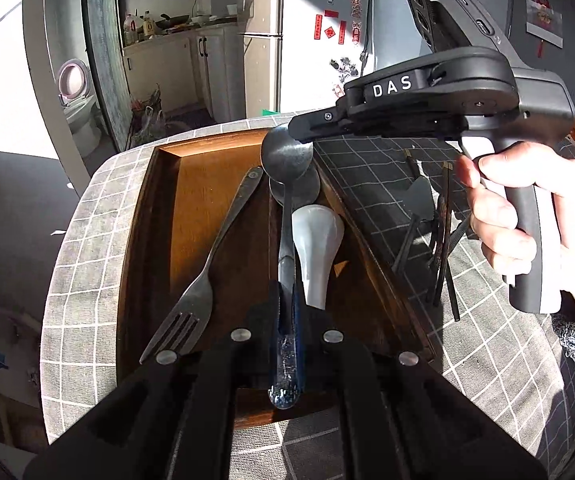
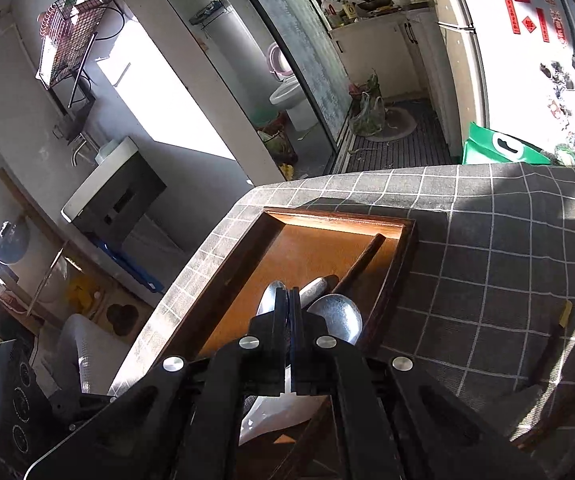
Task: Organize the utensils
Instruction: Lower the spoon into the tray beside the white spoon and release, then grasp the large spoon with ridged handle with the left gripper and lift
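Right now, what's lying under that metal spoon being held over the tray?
Under the metal spoon another spoon bowl peeks out, with a white ceramic spoon beside it on the wooden tray. Its handle is hidden.

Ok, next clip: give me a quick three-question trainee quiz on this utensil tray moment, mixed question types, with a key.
1. True or false: the left gripper is shut on the handle of the metal spoon.
2. Which item lies in the tray's wider left section? A) white ceramic spoon B) fork C) chopsticks
3. Fill in: the right gripper's closed fingers pinch the metal spoon's ____.

Key:
1. True; it clamps the clear blue handle end.
2. B; the fork lies there, the white ceramic spoon sits right of the divider, and the chopsticks are on the tablecloth.
3. Bowl.
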Tool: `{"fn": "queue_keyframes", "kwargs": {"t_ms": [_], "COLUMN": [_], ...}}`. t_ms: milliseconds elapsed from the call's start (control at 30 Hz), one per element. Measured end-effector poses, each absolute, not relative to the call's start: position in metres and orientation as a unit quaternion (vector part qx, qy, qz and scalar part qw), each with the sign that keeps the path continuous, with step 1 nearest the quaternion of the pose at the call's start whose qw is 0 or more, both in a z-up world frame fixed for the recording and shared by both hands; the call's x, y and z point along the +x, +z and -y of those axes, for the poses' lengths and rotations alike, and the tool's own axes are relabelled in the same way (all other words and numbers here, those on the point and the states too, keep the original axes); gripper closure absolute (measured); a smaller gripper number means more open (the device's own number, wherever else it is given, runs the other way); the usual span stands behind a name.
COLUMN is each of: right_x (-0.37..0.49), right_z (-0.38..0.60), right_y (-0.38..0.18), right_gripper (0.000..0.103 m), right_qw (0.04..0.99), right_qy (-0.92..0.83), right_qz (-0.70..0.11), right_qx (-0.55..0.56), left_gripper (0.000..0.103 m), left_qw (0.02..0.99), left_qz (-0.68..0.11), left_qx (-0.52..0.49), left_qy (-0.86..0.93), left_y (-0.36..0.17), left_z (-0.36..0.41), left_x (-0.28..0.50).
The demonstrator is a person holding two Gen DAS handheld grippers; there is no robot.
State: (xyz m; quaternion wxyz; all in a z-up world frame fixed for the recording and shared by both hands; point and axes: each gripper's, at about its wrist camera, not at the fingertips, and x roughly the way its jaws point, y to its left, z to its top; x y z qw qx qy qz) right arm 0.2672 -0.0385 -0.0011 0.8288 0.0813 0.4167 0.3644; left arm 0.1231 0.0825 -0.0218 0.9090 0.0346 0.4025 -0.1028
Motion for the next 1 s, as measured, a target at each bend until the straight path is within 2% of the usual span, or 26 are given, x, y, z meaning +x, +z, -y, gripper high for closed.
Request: {"fn": "queue_keyframes", "kwargs": {"t_ms": [233,300,333,367,433,533,667,867,1000], "right_x": [0.271,0.269,0.266,0.263,0.257,0.248,0.235,0.217,0.211], "right_z": [0.034,0.038,0.042,0.047,0.062,0.094,0.155,0.255,0.302], "right_y": [-0.023,-0.023,-0.020,-0.017,-0.006,0.011,0.022,0.006,-0.009], "right_gripper": [0.099,0.096,0.089,0.072,0.050,0.049,0.049,0.049,0.049], "right_qw": [0.827,0.822,0.821,0.823,0.828,0.840,0.865,0.892,0.894], "right_qy": [0.353,0.361,0.366,0.367,0.368,0.359,0.308,0.209,0.170], "right_qz": [-0.431,-0.434,-0.430,-0.425,-0.411,-0.394,-0.387,-0.394,-0.397], "right_qx": [0.068,0.077,0.082,0.087,0.103,0.102,0.083,0.072,0.121], "left_gripper": [0.095,0.091,0.078,0.067,0.063,0.050,0.042,0.038,0.036], "left_qw": [0.906,0.908,0.910,0.913,0.919,0.925,0.924,0.910,0.905], "left_qz": [-0.408,-0.405,-0.402,-0.396,-0.384,-0.366,-0.343,-0.346,-0.345], "left_qx": [0.030,0.032,0.035,0.038,0.043,0.039,0.052,0.059,0.056], "left_qy": [-0.108,-0.102,-0.095,-0.090,-0.082,-0.093,-0.158,-0.222,-0.244], "left_y": [-0.031,-0.031,-0.030,-0.028,-0.021,-0.007,-0.002,-0.009,-0.014], "left_z": [-0.084,-0.084,-0.084,-0.084,-0.083,-0.074,-0.039,0.018,0.036], "left_x": [0.129,0.128,0.127,0.125,0.121,0.110,0.094,0.086,0.084]}}
